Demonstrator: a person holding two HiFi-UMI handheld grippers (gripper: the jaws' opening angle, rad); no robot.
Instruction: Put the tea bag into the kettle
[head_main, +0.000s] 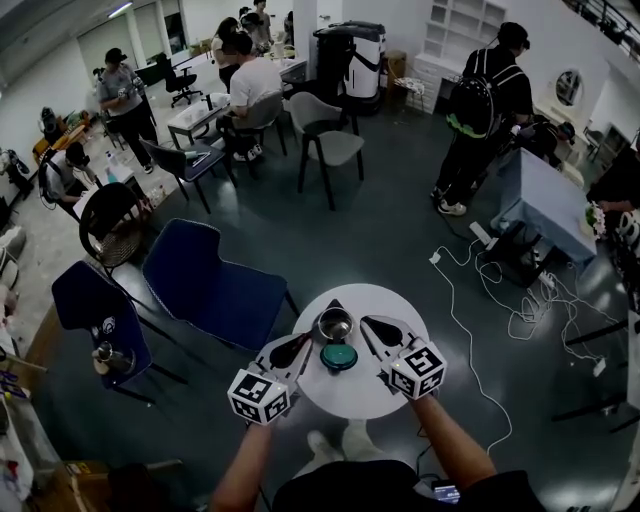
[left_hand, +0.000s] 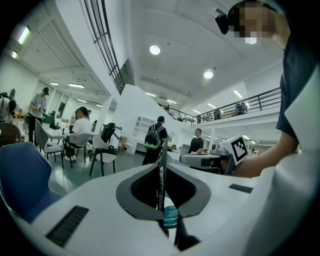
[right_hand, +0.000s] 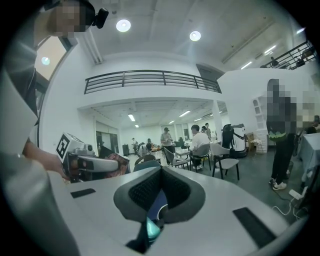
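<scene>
Head view looks steeply down on a small round white table (head_main: 392, 300) standing on a dark grey floor; at its far side sits a small round shiny metal kettle (head_main: 334, 324), open at the top, with a round teal lid (head_main: 339, 357) lying flat just in front of it; the left gripper (head_main: 307, 343) reaches in from the near left and the right gripper (head_main: 366, 322) from the near right, their tips on either side of the kettle and near it, each with a black-and-white marker cube at its rear; two padded blue chairs (head_main: 215, 285) stand to the left of the table and white cables (head_main: 462, 300) trail over the floor to the right. Left gripper view shows its jaws pressed together on a thin flat tea bag (left_hand: 161, 175), seen edge-on as a narrow upright strip that sticks out past the tips; the teal lid shows below through the gap behind the pads, and the right gripper lies across at the right. Right gripper view shows its own jaws closed tip to tip with nothing between them; across at the left, the left gripper holds the tea bag at its tip as a reddish-brown patterned packet, off the table; the kettle itself is not visible here.
</scene>
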